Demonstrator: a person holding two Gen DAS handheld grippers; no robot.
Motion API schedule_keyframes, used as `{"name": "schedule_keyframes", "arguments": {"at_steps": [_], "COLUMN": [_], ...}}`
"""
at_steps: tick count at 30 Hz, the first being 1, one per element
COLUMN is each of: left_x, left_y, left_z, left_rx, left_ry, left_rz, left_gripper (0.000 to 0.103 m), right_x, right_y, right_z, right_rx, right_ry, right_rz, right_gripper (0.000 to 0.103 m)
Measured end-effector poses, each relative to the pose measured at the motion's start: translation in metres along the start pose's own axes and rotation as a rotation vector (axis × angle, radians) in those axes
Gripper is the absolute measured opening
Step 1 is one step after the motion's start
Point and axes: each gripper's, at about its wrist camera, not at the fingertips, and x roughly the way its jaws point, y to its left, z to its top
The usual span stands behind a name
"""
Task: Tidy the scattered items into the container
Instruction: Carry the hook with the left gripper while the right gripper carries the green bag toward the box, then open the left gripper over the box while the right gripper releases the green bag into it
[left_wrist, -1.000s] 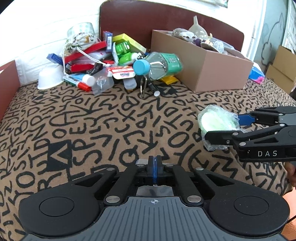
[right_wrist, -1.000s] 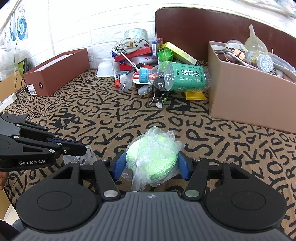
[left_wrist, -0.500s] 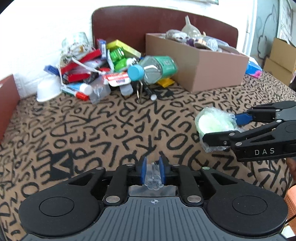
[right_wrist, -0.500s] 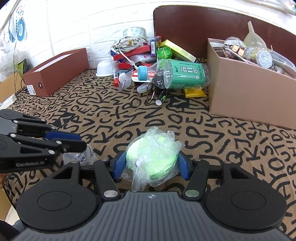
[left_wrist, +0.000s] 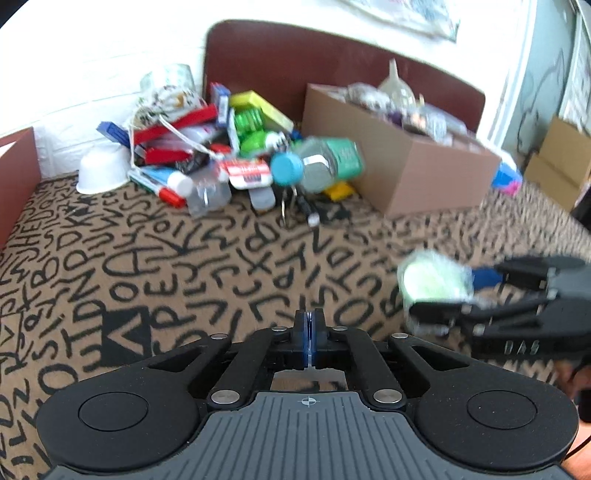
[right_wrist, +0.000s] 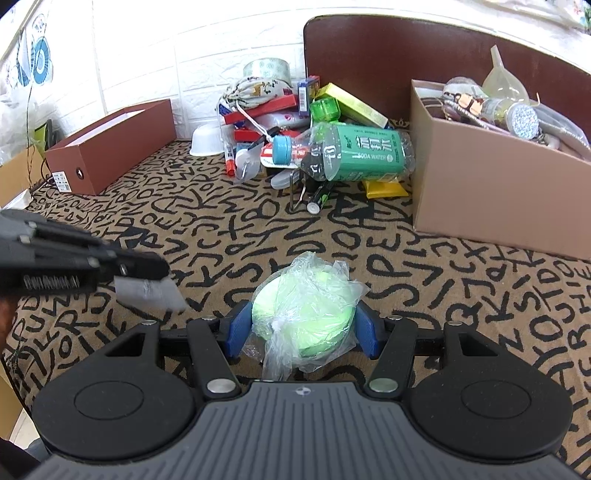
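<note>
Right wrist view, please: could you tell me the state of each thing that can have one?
Left gripper: just closed, shut on small clear bag.
Right gripper: shut on wrapped green roll.
Soda bottle: capped, lying on its side.
Cardboard box: open, full.
White bowl: upside down.

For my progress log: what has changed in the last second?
The left gripper has just been closing its jaws on the clear packet and lifted it off the cloth. The right gripper stayed clamped on the green bagged item; pile and box unchanged.
</note>
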Motion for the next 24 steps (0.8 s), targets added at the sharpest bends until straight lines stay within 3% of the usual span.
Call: {"name": "schedule_keyframes", "arguments": {"at_steps": [4,12,24], "left_x": [-0.011,-0.018,0.015], "left_y": [0.004,-0.016,-0.083], "left_z": [0.016,0.063,0.164], "left_rx": [-0.021,0.052,0.089], "left_ry": [-0.038,-0.136,-0.244], "left_rz": [-0.016,-0.045,-0.179], "left_gripper": [0.000,0.000,0.000], "right_x": [-0.005,-0.025,-0.072], "right_y": [0.000,-0.015,-0.077], "right_z": [0.005,0.027,0.076], "right_rx": [-0.010,-0.010,-0.009], "right_ry": [-0.021,-0.106,-0.301], "right_rz": [-0.001,-0.024,-0.215], "right_gripper": [0.063,0.063,0.063]}}
